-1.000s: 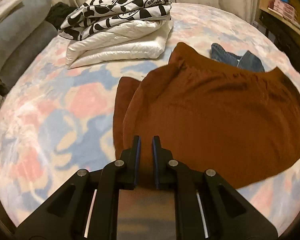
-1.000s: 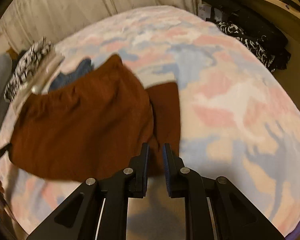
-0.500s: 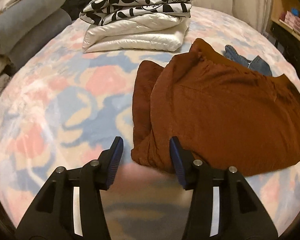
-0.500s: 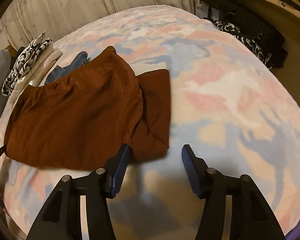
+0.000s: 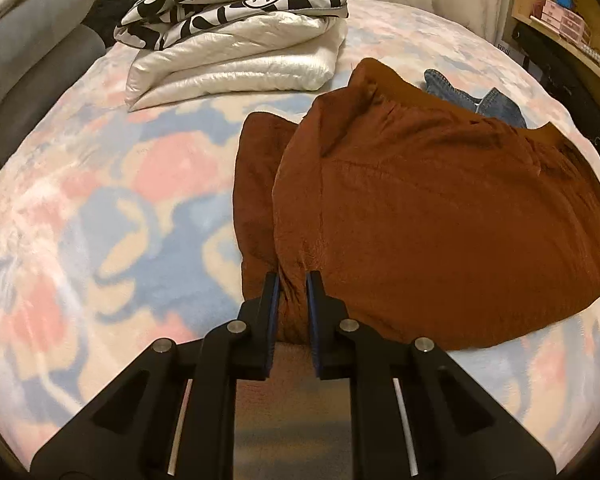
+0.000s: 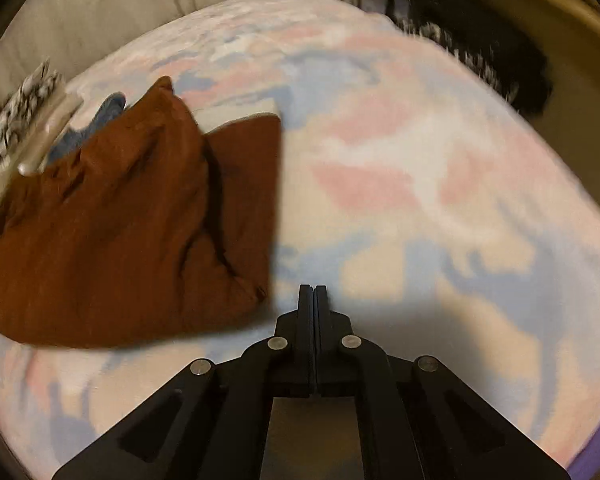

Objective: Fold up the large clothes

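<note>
A rust-brown garment, folded over on itself, lies on the pastel patterned bedspread. My left gripper is at its near left corner, its jaws closing with a bunched fold of the brown cloth pinched between the blue pads. In the right wrist view the same garment lies to the left. My right gripper is shut with its pads together and nothing between them, just right of the garment's near corner, over the bare bedspread.
A stack of folded jackets, white below and black-and-white print on top, sits at the back. Blue jeans peek out behind the brown garment. Grey pillows lie at the left. Dark clothes are heaped beside the bed at the right.
Both grippers opened and released the garment, which settled on the bed. The left has closed again on the near left corner. The right has shut empty beside the near right corner.
</note>
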`<action>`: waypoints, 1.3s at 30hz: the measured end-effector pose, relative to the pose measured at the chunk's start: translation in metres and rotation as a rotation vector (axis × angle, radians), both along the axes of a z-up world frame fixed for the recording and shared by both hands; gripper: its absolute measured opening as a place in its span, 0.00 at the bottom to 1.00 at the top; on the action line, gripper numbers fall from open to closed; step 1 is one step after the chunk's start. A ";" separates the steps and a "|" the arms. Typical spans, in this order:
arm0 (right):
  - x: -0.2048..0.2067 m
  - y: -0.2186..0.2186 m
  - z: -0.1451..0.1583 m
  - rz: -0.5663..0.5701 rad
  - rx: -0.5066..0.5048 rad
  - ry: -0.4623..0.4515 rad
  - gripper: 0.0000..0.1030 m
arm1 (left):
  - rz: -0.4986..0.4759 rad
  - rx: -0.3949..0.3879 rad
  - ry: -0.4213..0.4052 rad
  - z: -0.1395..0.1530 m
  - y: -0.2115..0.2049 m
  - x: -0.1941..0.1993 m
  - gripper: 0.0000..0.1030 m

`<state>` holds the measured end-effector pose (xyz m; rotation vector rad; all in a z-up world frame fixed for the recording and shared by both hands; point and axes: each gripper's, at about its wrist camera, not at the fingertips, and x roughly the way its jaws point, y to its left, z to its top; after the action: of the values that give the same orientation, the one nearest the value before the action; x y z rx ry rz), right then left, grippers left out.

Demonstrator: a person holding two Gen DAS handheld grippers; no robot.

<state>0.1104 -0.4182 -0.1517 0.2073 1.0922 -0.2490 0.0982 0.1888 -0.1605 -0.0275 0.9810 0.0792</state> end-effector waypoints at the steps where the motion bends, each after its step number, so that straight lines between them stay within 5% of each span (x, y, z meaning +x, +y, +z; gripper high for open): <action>1: -0.001 -0.001 0.006 -0.005 0.010 -0.018 0.00 | 0.002 -0.014 -0.001 0.002 0.002 -0.001 0.13; 11: 0.024 0.068 0.064 0.132 0.026 -0.161 0.02 | -0.014 0.005 -0.116 0.051 -0.017 -0.004 0.16; 24: 0.122 0.219 0.045 0.341 0.078 -0.160 0.03 | 0.007 -0.058 -0.039 0.009 -0.063 0.076 0.16; 28: 0.135 0.214 0.016 0.304 0.035 -0.106 0.03 | 0.066 -0.070 -0.024 -0.010 -0.041 0.082 0.16; 30: 0.128 0.197 0.010 0.292 0.101 -0.116 0.01 | 0.065 -0.114 -0.021 -0.010 -0.031 0.081 0.16; 39: 0.097 0.182 0.028 0.288 0.082 -0.133 0.05 | 0.085 -0.147 0.002 0.003 -0.021 0.062 0.16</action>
<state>0.2079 -0.2366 -0.1240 0.1350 0.9869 0.0664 0.1604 0.1681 -0.1577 -0.2043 0.9866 0.0854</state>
